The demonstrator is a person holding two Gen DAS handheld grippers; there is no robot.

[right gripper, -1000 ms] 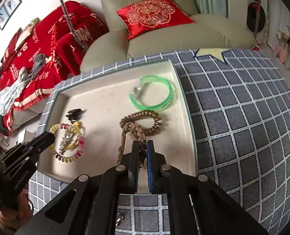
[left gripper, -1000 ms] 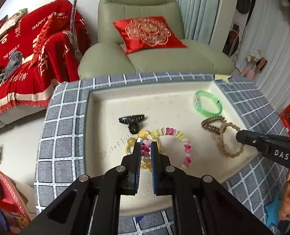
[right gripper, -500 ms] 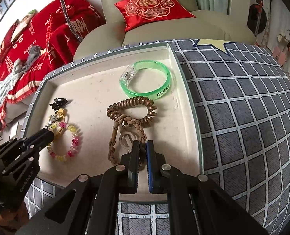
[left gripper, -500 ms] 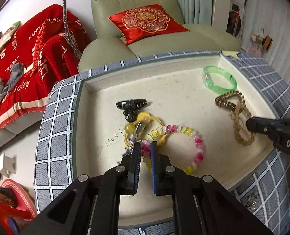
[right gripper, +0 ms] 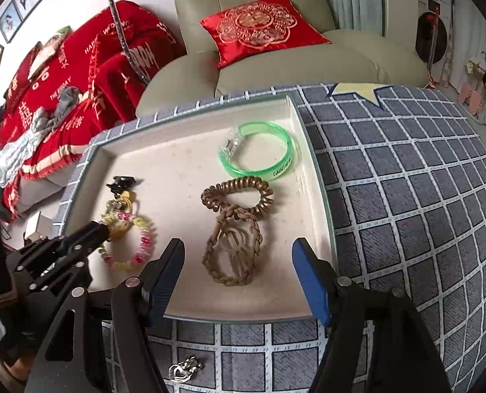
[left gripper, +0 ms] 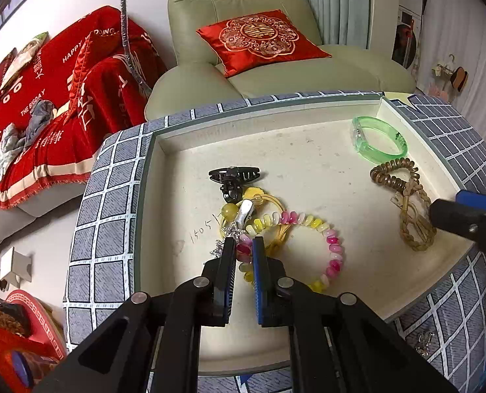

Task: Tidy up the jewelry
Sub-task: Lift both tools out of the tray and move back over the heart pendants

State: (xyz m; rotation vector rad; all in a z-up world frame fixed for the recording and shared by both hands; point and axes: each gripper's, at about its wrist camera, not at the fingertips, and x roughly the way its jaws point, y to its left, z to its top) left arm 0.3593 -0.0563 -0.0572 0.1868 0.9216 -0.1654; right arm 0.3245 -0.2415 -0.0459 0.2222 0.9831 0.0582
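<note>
Right gripper (right gripper: 238, 263) fingers (right gripper: 167, 267) spread wide around braided bracelet (right gripper: 233, 250) in tray (right gripper: 311, 177).

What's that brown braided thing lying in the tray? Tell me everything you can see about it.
The braided cord bracelet looks like tan woven rope, plaited into overlapping loops that lie flat on the cream tray floor, near its right side. Its top end passes through a brown spiral hair tie. The open right gripper straddles it without touching.

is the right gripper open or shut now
Open. The right gripper has its blue-padded fingers spread wide on either side of the braided bracelet, touching nothing.
</note>
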